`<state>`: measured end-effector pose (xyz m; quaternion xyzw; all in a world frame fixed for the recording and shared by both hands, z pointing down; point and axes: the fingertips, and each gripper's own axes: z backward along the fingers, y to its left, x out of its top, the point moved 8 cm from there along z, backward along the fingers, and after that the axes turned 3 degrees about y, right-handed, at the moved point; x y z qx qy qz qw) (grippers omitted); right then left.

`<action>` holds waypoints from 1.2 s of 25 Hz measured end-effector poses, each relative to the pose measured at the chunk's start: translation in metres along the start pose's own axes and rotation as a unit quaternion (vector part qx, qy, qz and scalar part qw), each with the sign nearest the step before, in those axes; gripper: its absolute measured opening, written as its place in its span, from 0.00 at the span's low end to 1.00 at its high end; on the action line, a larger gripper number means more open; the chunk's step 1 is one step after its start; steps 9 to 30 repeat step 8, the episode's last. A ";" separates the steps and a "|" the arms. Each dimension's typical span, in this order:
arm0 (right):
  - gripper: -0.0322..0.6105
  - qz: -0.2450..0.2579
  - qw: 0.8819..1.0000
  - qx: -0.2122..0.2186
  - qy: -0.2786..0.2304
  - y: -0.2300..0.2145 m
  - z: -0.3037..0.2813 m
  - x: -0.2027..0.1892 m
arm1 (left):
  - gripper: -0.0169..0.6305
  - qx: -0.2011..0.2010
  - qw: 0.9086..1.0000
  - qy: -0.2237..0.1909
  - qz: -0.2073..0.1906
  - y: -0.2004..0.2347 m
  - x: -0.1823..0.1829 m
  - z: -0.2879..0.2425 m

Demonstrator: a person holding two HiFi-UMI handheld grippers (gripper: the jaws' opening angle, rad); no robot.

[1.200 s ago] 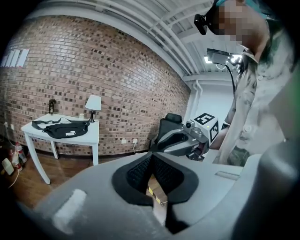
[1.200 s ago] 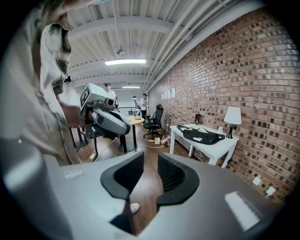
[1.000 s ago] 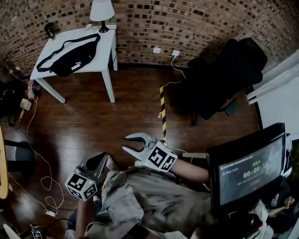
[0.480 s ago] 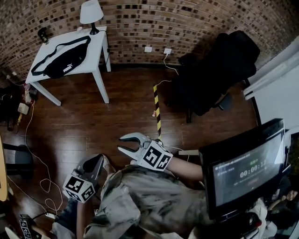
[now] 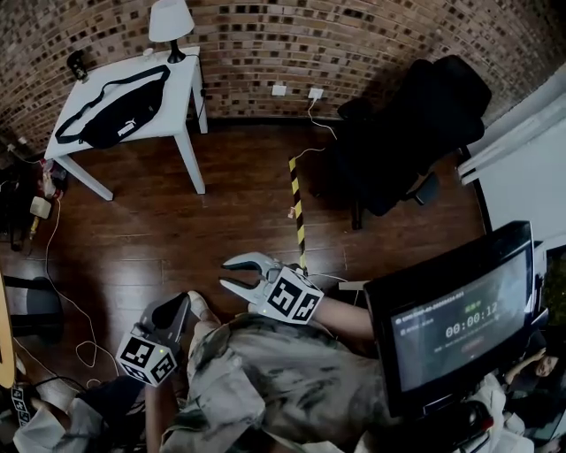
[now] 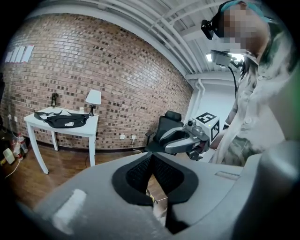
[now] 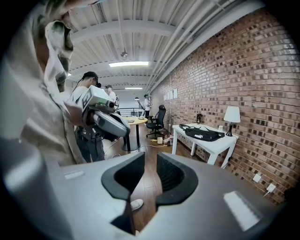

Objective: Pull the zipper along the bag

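Observation:
The black waist bag (image 5: pixel 115 111) lies on a white table (image 5: pixel 181 111) by the brick wall, far from both grippers. It also shows small in the left gripper view as the bag (image 6: pixel 61 121) and in the right gripper view as the bag (image 7: pixel 202 134). My left gripper (image 5: pixel 172 308) is held low near my body, its tips meeting, with nothing in it (image 6: pixel 151 159). My right gripper (image 5: pixel 240 274) is held in front of my waist. Its jaws (image 7: pixel 150 164) stand apart and are closing with nothing between them.
A white lamp (image 5: pixel 171 22) stands on the table's far corner. A black office chair (image 5: pixel 416 133) is at the right, a monitor (image 5: pixel 460 318) close by my right side. Yellow-black tape (image 5: pixel 298 208) and cables (image 5: pixel 62 292) lie on the wood floor. Other people stand beyond a round table (image 7: pixel 133 121).
The table and bag have slid a little to the left in the head view. My left gripper has sunk slightly down and left. The right gripper's jaws look a bit narrower.

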<state>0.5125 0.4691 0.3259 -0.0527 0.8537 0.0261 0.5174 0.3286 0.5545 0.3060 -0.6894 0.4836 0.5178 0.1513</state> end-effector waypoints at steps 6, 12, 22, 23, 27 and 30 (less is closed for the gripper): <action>0.18 0.003 1.000 -0.002 0.011 -0.011 -0.034 0.014 | 0.03 0.002 1.000 -0.011 0.013 0.045 -0.001 0.011; 0.18 0.004 1.000 -0.003 0.012 -0.017 -0.047 0.021 | 0.03 0.002 1.000 -0.012 0.016 0.062 0.001 0.014; 0.18 0.004 1.000 -0.003 0.012 -0.017 -0.047 0.021 | 0.03 0.002 1.000 -0.012 0.016 0.062 0.001 0.014; 0.18 0.004 1.000 -0.003 0.012 -0.017 -0.047 0.021 | 0.03 0.002 1.000 -0.012 0.016 0.062 0.001 0.014; 0.18 0.004 1.000 -0.003 0.012 -0.017 -0.047 0.021 | 0.03 0.002 1.000 -0.012 0.016 0.062 0.001 0.014; 0.18 0.004 1.000 -0.003 0.012 -0.017 -0.047 0.021 | 0.03 0.002 1.000 -0.012 0.016 0.062 0.001 0.014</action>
